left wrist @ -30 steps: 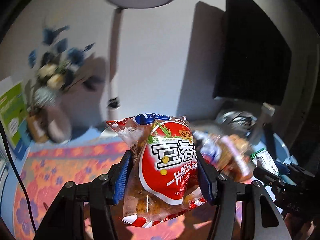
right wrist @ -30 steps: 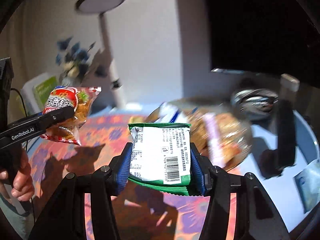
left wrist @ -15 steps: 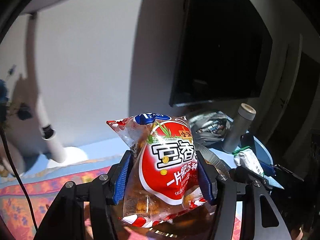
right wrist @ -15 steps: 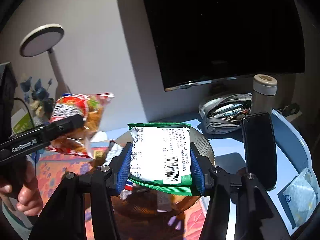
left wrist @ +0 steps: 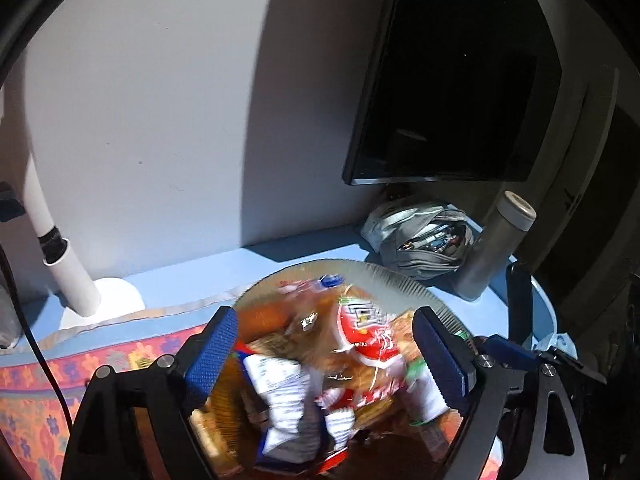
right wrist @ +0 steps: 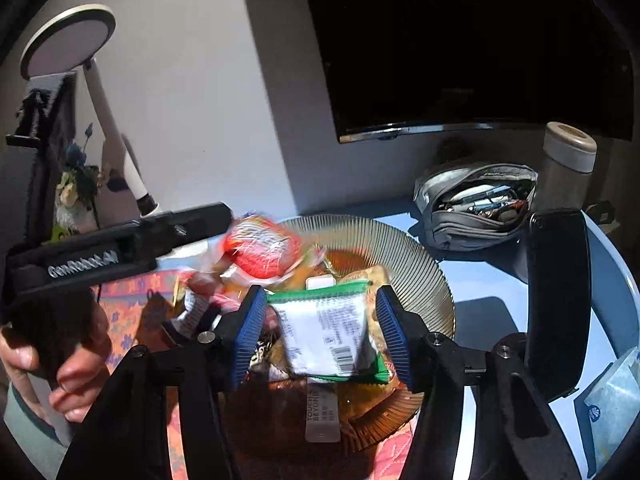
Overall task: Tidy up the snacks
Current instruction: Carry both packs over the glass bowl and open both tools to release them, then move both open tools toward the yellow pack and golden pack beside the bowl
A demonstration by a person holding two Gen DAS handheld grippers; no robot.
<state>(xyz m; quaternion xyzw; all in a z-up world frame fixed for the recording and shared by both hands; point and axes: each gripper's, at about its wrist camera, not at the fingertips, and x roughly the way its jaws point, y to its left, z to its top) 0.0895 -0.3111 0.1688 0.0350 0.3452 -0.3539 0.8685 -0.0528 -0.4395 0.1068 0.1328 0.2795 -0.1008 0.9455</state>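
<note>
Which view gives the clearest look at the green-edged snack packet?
The right wrist view: the green-edged snack packet sits centred between the open fingers of the right hand-held gripper, barcode readable, over the glass bowl. The left wrist view shows only a blurred green-and-white sliver at the bowl's right.

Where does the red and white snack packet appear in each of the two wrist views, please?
Left wrist view: the red and white snack packet sits low and centre, blurred, between the open fingers of the left gripper.
Right wrist view: the packet is left of centre, above the bowl's near-left rim.
Shared landmark: the ribbed amber glass bowl, with the grey pencil case behind it.
</note>
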